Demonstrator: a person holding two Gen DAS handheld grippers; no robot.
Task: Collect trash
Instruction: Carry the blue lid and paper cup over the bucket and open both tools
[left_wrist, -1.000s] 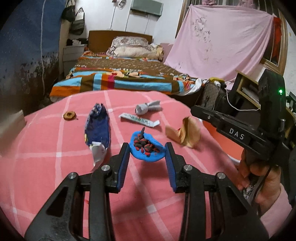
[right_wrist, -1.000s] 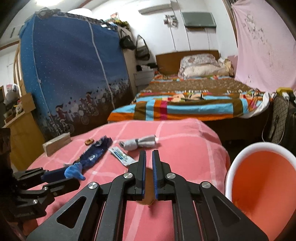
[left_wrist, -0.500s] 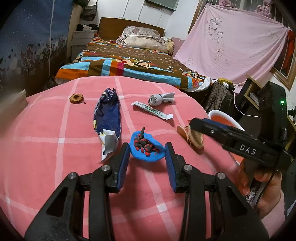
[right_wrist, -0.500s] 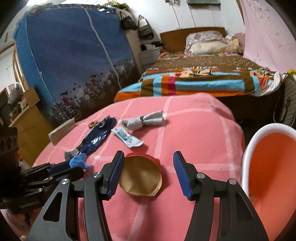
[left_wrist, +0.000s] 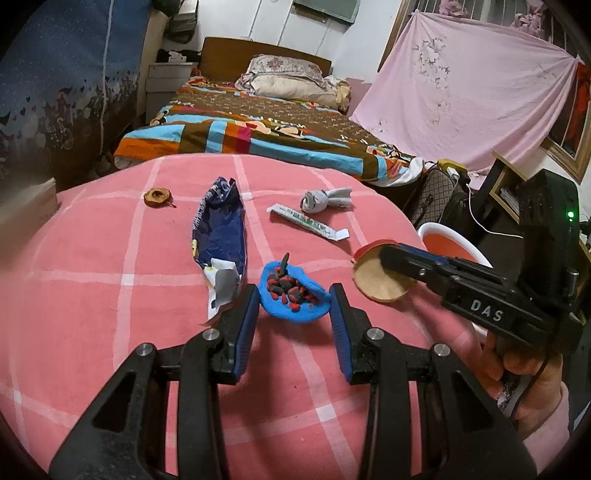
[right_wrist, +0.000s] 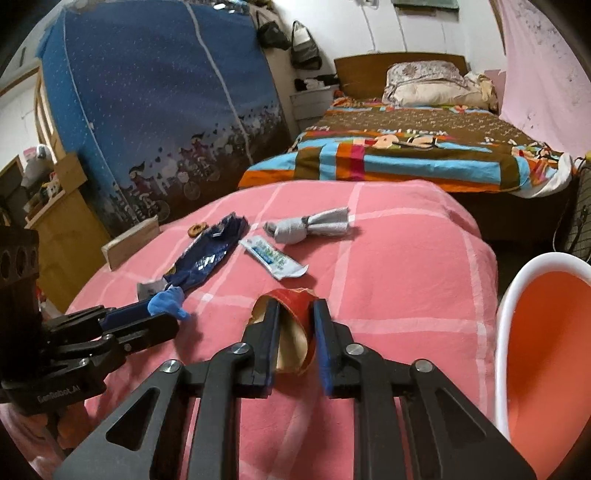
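The orange bin (right_wrist: 546, 354) with a white rim stands off the table's (right_wrist: 406, 266) edge at 3 o'clock of the right gripper (right_wrist: 295, 332); nothing shows in the part in view. The right gripper's fingers press a squashed paper cup (right_wrist: 291, 332), red outside and tan inside. The left gripper (left_wrist: 291, 314) is spread wide, a blue wrapper (left_wrist: 291, 291) with red and dark bits on it between its fingers. At 12 o'clock lie one navy bag (left_wrist: 219, 229), one tube (left_wrist: 308, 221), one grey sock (left_wrist: 325, 199) and one brown ring (left_wrist: 157, 196).
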